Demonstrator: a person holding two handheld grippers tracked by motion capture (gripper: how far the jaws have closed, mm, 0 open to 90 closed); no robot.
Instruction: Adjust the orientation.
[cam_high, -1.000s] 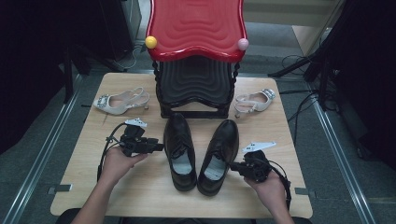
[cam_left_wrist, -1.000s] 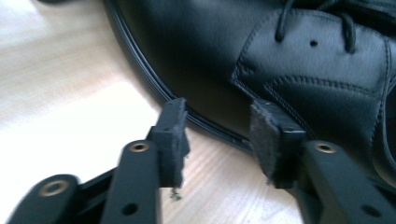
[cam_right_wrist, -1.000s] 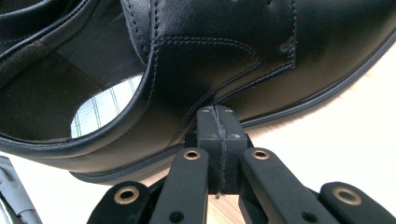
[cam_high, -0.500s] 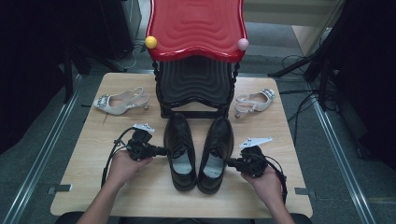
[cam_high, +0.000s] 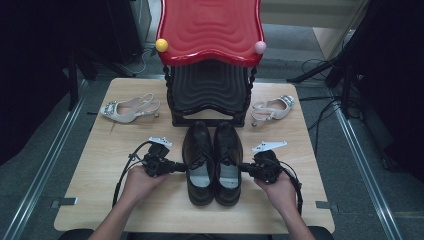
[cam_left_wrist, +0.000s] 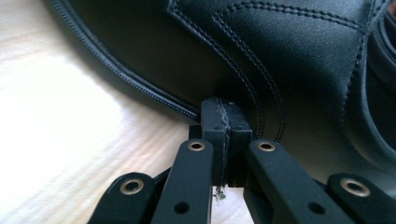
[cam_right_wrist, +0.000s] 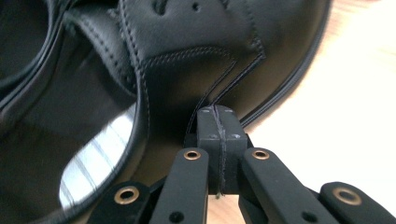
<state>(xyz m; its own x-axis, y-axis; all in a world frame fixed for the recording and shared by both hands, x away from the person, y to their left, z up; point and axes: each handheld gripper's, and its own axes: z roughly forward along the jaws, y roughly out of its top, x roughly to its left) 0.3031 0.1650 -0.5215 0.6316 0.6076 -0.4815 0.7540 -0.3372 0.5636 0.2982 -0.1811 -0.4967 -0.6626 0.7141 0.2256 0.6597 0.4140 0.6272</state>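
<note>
Two black leather lace-up shoes stand side by side, toes away from me, in the middle of the wooden table (cam_high: 95, 205). My left gripper (cam_high: 183, 167) is shut with nothing between its jaws, and its tip rests against the outer side of the left shoe (cam_high: 200, 162). In the left gripper view the closed left gripper (cam_left_wrist: 226, 108) meets the left shoe's (cam_left_wrist: 289, 56) stitched flank just above the sole. My right gripper (cam_high: 243, 168) is also shut and empty, with its tip against the outer side of the right shoe (cam_high: 228, 162). The right gripper view shows the right gripper (cam_right_wrist: 218, 115) against the right shoe's (cam_right_wrist: 187, 42) stitching.
Behind the shoes stands a black ribbed stand (cam_high: 210, 92) with a red wavy top (cam_high: 210, 27) bearing a yellow knob (cam_high: 161, 45) and a pink knob (cam_high: 260, 47). A beige heeled sandal (cam_high: 129, 109) lies at the back left, another beige sandal (cam_high: 272, 107) at the back right.
The two shoes, splayed apart at the heels a second ago, now stand parallel and close together. My left gripper moved right to the left shoe; the right gripper edged inward.
</note>
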